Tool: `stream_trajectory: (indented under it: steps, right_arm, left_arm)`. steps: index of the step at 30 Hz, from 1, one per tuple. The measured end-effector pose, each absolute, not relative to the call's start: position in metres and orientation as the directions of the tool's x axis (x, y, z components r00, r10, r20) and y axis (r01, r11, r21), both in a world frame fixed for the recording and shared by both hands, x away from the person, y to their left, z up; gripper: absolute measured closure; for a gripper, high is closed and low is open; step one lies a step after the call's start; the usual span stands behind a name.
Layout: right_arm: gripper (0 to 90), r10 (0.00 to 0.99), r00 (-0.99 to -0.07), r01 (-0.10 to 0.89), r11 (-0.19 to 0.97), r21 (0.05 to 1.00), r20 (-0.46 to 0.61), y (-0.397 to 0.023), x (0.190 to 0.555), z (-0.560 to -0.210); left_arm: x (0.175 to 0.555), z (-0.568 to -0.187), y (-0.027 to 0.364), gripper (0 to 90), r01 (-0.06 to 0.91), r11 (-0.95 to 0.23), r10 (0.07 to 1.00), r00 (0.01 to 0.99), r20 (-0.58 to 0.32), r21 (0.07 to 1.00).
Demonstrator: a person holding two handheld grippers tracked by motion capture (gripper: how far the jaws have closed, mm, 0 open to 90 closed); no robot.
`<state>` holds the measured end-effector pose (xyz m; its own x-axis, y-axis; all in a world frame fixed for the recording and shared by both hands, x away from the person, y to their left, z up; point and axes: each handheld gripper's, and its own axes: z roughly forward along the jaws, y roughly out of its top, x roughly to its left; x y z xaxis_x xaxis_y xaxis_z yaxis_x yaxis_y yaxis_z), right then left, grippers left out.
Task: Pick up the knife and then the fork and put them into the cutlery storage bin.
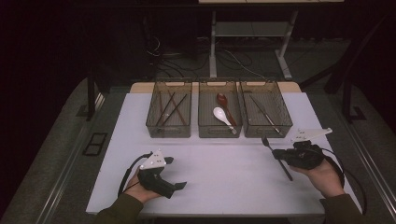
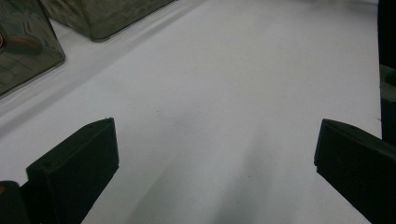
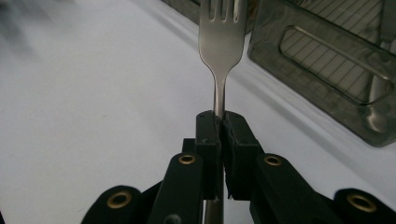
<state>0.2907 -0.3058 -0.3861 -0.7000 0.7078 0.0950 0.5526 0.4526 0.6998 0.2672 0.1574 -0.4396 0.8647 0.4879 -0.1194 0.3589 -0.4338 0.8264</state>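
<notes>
My right gripper (image 1: 279, 153) is shut on a metal fork (image 3: 221, 42), pinching its neck between the pads (image 3: 207, 135). The tines point toward the right-hand bin (image 1: 265, 113). In the high view the fork (image 1: 269, 144) hangs above the white table (image 1: 224, 163) at the right, with its handle slanting back toward the hand. My left gripper (image 1: 175, 172) rests at the table's front left with its jaws wide apart and only bare table between them. In the left gripper view the gripper (image 2: 217, 154) shows the same wide gap.
Three smoky see-through bins stand in a row at the table's far side. The left bin (image 1: 169, 114) holds dark chopsticks. The middle bin (image 1: 219, 114) holds a white spoon (image 1: 221, 115) and a red-brown spoon (image 1: 223, 100). The right-hand bin holds slim cutlery.
</notes>
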Motion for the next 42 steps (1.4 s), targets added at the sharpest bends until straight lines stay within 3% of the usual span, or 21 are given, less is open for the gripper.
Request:
stream_trajectory:
  steps: [19, 42]
  right_arm:
    - [85.4, 0.77, -0.629, 0.502, 0.294, 0.813, 0.11, -0.325, 0.305, -0.373]
    - [85.3, 0.841, -0.532, 0.399, 0.143, 0.906, 0.101, -0.328, 0.367, -0.33]
  left_arm:
    - [0.267, -0.44, 0.157, 0.0, 0.363, -0.436, 0.49, 0.863, -0.12, 0.823]
    - [0.268, -0.44, 0.157, 0.0, 0.363, -0.435, 0.489, 0.864, -0.123, 0.824]
